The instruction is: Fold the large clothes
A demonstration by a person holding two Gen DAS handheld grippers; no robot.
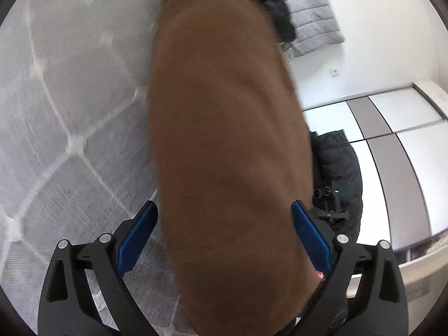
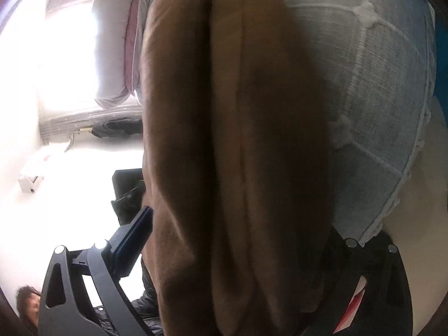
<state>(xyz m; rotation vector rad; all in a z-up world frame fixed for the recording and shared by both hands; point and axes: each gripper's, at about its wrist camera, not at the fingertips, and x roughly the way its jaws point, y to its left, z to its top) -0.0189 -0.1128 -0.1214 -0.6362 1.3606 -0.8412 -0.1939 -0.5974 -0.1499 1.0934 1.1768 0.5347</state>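
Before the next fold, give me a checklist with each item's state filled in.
1. Brown garment between the left gripper jaws: ok.
2. Left jaws clamped on it: cannot tell; they stand wide.
3. Garment between the right gripper jaws: ok, though one finger is hidden.
4. Garment doubled over, right view shows two lobes: ok.
5. Quilted mattress beneath: ok.
6. Edges aligned: cannot tell, blurred.

A: Walls, storage?
B: White wall (image 1: 372, 8) with socket (image 1: 334, 71); wardrobe (image 1: 392, 128), white and grey sliding panels.

A: Bedding, light?
B: Quilted grey mattress (image 1: 70, 98); overexposed bright window (image 2: 67, 64).
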